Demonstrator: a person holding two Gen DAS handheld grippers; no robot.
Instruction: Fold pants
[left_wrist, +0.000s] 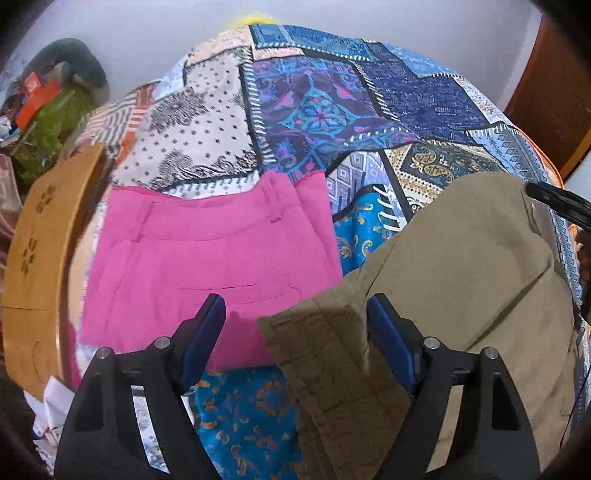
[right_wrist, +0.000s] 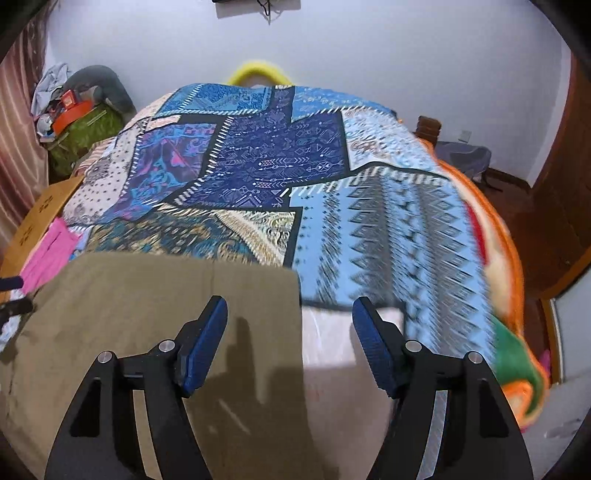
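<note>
Olive pants (left_wrist: 461, 266) lie partly folded on the bed's patchwork quilt (left_wrist: 317, 110), beside pink pants (left_wrist: 207, 266). My left tongs (left_wrist: 295, 317) and right tongs (right_wrist: 290, 317) both gape, empty. Soft, light cloth; I judge the corner hem best to pinch.

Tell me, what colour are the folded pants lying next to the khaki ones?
Bright pink: the folded pink pants show best in the left wrist view.

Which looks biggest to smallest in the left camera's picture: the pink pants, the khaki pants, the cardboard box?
1. Khaki pants, though they lie nearest the camera.
2. Pink pants.
3. Cardboard box, partly cut off by the picture's edge.
</note>
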